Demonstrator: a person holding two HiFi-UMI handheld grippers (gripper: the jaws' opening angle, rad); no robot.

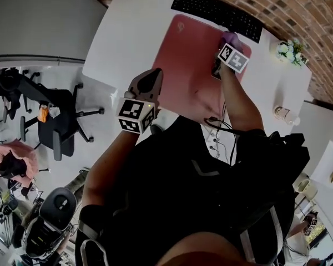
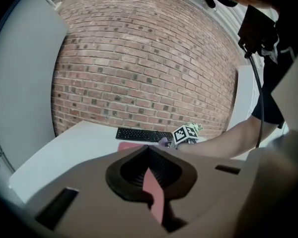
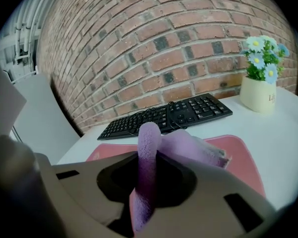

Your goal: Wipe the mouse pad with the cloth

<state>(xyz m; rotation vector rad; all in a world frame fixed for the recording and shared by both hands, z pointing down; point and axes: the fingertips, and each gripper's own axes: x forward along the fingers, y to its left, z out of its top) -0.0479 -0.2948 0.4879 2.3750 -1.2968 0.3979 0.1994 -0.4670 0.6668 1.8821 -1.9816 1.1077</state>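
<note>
The mouse pad [image 1: 183, 71] lies on the bench [image 1: 127, 32] in front of you. The keyboard [image 1: 216, 13] sits just behind it, along its far edge, and a wall [image 3: 139, 43] stands behind the bench. A flower pot [image 1: 288, 50] stands on the bench to the right of the keyboard, apart from the pad. Your right gripper [image 3: 149, 182] is over the pad's far right corner, near the keyboard. The cloth [image 3: 188, 150] sits between its jaws and spills forward over the pad. Your left gripper [image 1: 150, 79] is above the pad's near left edge, closer to you. An office chair [image 1: 58, 121] stands on the floor [image 1: 100, 132], left of the bench.
</note>
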